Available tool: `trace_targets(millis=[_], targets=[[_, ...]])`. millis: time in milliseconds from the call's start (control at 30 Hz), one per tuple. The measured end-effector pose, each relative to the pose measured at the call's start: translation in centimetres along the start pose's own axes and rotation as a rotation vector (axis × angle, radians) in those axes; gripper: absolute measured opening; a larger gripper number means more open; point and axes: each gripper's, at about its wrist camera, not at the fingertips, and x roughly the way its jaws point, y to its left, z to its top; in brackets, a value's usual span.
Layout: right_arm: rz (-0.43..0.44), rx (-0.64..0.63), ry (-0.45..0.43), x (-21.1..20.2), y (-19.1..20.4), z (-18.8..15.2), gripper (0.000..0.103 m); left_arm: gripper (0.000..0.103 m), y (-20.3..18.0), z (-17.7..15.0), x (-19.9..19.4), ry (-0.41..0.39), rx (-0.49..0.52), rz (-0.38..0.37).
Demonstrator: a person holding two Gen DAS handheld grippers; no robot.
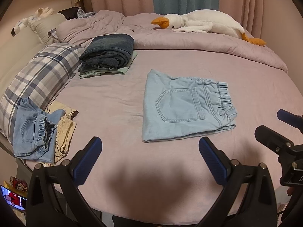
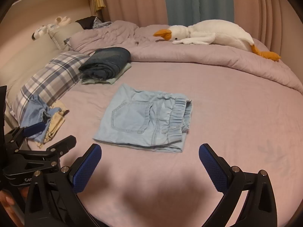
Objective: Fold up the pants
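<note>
The light blue pants are laid folded on the bed. Both the left gripper and right gripper are held wide open, empty. The fold is judged finished; stacking probably remains.

The pants are pale, soft matt denim with raised stitching round the pocket and a puckered elastic waistband, lying on a smooth matt pinkish cotton sheet. Beyond the pants, a fluffy plush goose rests on a crinkled matt quilt, and to their far left darker, coarser denim sits beside a woven plaid pillow. Nearer than the pants, the left gripper and right gripper show matt black plastic, shiny metal screws and blue pads with fine knurled texture.
</note>
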Motion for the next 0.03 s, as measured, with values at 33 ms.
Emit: trace_targets(millis=[33], targets=[[-0.001, 0.002, -0.001, -0.01, 0.02, -0.03, 0.102, 0.102, 0.01, 0.02, 0.02, 0.001, -0.001, -0.002]])
